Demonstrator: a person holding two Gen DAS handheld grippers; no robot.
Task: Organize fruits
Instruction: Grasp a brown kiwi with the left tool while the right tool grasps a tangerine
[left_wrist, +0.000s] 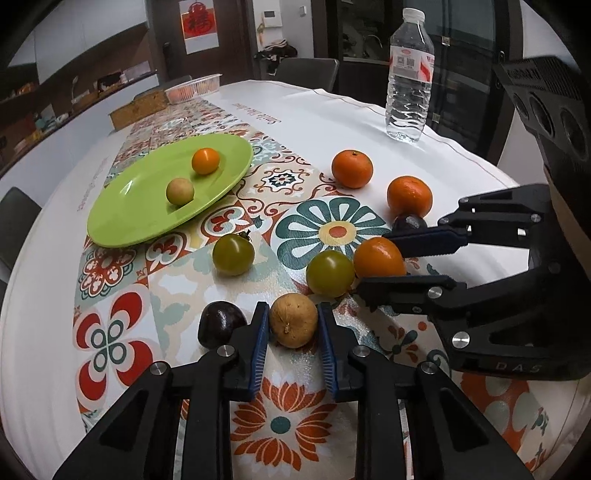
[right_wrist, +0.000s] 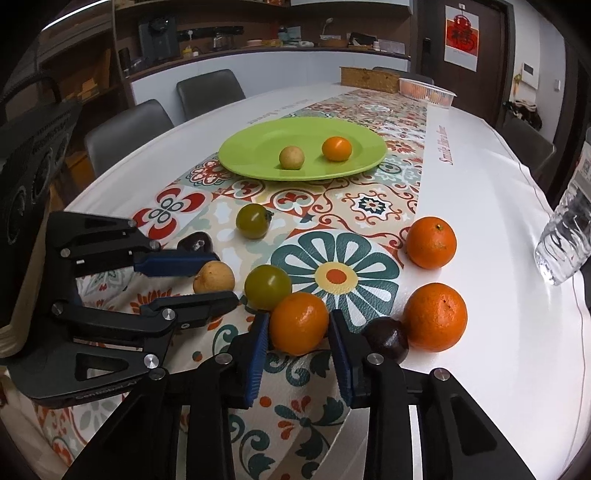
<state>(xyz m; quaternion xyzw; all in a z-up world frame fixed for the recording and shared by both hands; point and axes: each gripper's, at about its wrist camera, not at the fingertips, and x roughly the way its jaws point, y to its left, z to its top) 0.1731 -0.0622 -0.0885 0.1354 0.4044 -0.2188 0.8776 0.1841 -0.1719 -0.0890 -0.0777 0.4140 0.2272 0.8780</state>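
The left gripper is clamped on a tan round fruit, its blue pads pressing both sides while the fruit sits on the patterned tablecloth. A dark plum lies just beside it at 9 o'clock. The right gripper is closed on a small orange, also down on the cloth, with a green tomato touching it at 10 o'clock and a second dark plum at 3 o'clock. Beyond that plum two larger oranges and rest on the white part. Another green tomato lies alone toward 12 o'clock. Farther back, the green plate holds a pale round fruit and a little orange one, side by side, apart. A water bottle stands upright near the table's far edge.
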